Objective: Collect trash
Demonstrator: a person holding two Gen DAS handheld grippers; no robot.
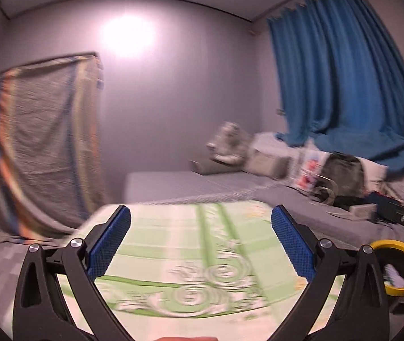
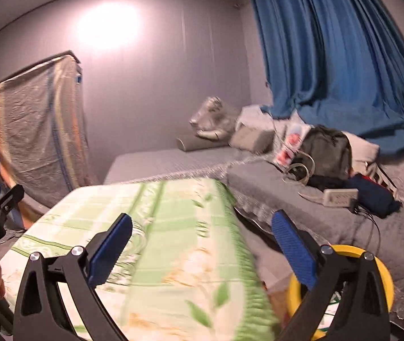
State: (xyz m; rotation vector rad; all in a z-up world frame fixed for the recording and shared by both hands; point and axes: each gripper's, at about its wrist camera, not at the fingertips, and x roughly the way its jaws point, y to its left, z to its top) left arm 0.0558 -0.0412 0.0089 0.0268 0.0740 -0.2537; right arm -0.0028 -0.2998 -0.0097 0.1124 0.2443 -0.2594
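Black-framed and blue-padded, the left gripper (image 1: pixel 201 241) was seen with its jaws spread wide and nothing between them, and the right gripper (image 2: pixel 202 248) was likewise fully released and empty. Beneath both, a table covered in a green-patterned cloth (image 1: pixel 190 255) was shown, blurred, and no scrap of trash could be made out on it. Just beside the table's right edge a yellow-rimmed bin (image 2: pixel 383 258) was caught, partly hidden behind the right gripper's finger; something pale lay inside it, though what it was could not be told. Farther off, a grey-covered bed (image 1: pixel 287 196) was seen bearing a dark backpack (image 2: pixel 326 153), a white power strip (image 2: pixel 341 197) and pillows, and beyond these a blue curtain (image 1: pixel 343 79) and a draped striped sheet (image 1: pixel 45 142) were hung against the wall. The step in hand was judged to be a search between drops, both tools being free. For the next move, a fresh piece of trash would first have to be found, since none was plainly shown, and then approached with open jaws, pinched, and carried to the bin.
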